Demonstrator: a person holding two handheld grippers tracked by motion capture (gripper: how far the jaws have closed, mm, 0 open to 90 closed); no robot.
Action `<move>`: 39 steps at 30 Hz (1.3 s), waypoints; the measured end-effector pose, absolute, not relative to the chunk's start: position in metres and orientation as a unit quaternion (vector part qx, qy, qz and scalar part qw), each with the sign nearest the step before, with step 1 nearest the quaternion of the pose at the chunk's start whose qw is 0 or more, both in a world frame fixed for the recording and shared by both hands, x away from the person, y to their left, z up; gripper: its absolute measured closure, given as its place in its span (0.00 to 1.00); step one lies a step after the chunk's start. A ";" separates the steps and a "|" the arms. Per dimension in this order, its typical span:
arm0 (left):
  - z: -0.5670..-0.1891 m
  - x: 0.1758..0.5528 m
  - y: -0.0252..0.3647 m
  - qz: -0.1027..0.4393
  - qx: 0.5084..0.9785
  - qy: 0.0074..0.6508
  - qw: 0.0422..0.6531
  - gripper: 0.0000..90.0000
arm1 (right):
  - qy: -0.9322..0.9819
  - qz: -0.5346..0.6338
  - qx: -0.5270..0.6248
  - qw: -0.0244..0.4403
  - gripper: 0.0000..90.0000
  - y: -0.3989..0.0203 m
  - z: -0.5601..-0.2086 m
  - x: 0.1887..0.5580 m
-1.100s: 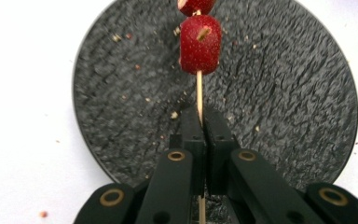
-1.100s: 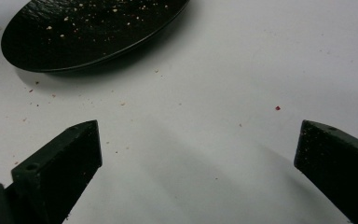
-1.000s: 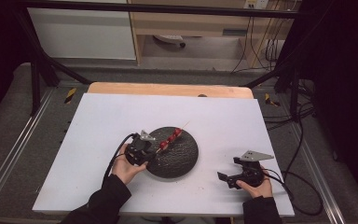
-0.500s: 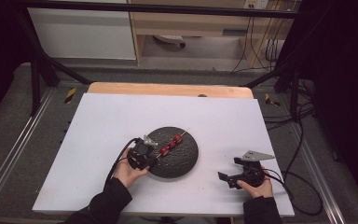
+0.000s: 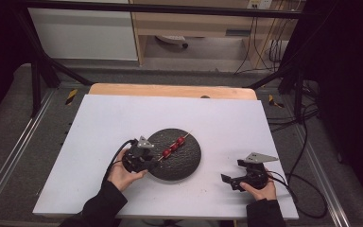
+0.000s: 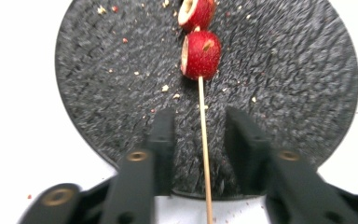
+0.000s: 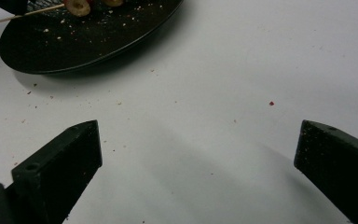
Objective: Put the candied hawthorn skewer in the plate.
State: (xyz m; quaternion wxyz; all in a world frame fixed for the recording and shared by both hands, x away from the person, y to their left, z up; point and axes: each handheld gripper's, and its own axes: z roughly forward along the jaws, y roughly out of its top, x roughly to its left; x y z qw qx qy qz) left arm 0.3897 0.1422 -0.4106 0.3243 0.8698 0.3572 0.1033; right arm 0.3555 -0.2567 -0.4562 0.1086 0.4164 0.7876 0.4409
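Observation:
A wooden skewer (image 5: 174,146) with red fruit pieces lies on a round black plate (image 5: 184,163) in the middle of the white table. My left gripper (image 5: 152,161) sits at the plate's near-left rim. In the left gripper view its jaws have just been opening. The bare stick (image 6: 203,135) runs between them without touching either pad, and a red fruit piece (image 6: 200,54) lies just ahead. My right gripper (image 5: 231,182) rests on the table at the near right, clear of the plate. Its jaws (image 7: 198,135) stand wide open over bare table.
Red crumbs are scattered on the plate (image 6: 284,70) and on the white table (image 7: 261,70) around it. The plate's near edge (image 7: 74,42) lies ahead and to the left of the right gripper. A wooden strip (image 5: 170,90) borders the table's far side.
The skewer, held up over the plate by the left gripper before, now lies on the plate. The left gripper has drawn back slightly toward the near left. The right gripper has not moved.

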 end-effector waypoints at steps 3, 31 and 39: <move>-0.406 0.386 0.153 0.110 0.867 0.349 0.339 0.51 | 0.788 0.442 0.415 0.108 0.01 -0.257 -0.456 0.356; -0.439 0.350 0.261 0.144 0.828 0.379 0.388 0.09 | 0.790 0.439 0.417 0.099 0.01 -0.256 -0.456 0.355; -0.452 0.346 0.277 0.137 0.821 0.388 0.395 0.09 | 0.794 0.433 0.415 0.099 0.01 -0.256 -0.457 0.355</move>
